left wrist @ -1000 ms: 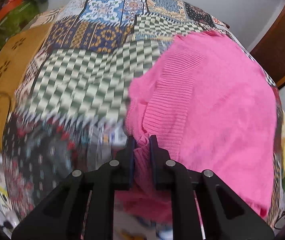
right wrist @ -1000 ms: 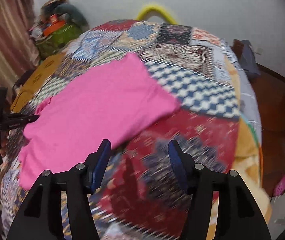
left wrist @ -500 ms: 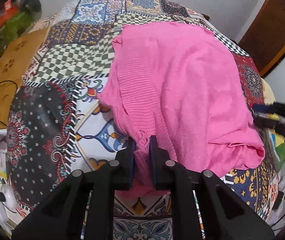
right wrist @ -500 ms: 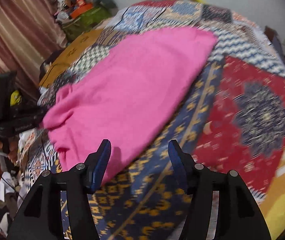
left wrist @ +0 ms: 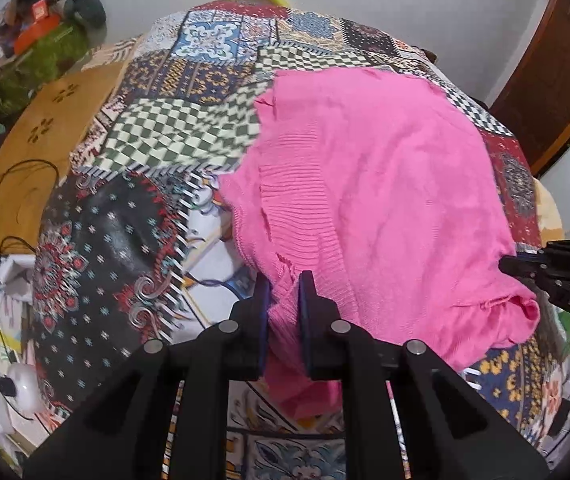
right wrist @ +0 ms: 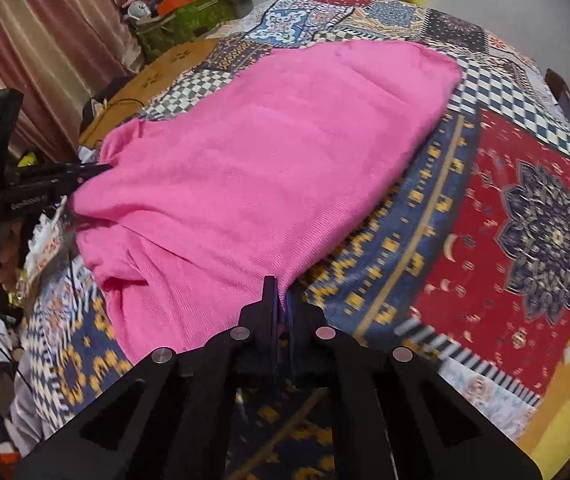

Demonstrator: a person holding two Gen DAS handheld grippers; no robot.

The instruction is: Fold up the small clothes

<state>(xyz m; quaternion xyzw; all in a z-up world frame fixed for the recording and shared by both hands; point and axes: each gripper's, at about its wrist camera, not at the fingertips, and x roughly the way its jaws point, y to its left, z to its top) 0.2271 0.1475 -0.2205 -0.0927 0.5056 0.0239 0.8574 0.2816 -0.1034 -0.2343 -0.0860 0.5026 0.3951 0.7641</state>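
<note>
A pink knit garment [left wrist: 377, 184] lies spread on a patchwork bedspread [left wrist: 173, 128]. My left gripper [left wrist: 284, 280] is shut on the ribbed near edge of the garment. In the right wrist view the same pink garment [right wrist: 269, 152] fills the middle. My right gripper [right wrist: 281, 286] is shut on its near right corner. The right gripper also shows at the right edge of the left wrist view [left wrist: 525, 266], at the garment's corner. The left gripper shows at the left of the right wrist view [right wrist: 97, 168], holding the far left edge.
The patchwork bedspread [right wrist: 525, 220] covers the whole bed. A brown board with cables [left wrist: 33, 160] lies on the left. Green bags and clutter [left wrist: 33, 52] stand at the back left by a curtain [right wrist: 25, 40]. A wooden door [left wrist: 557, 80] is at the right.
My right gripper was open above the bedspread and has come down and shut on the garment's corner. The left gripper kept its hold on the ribbed edge.
</note>
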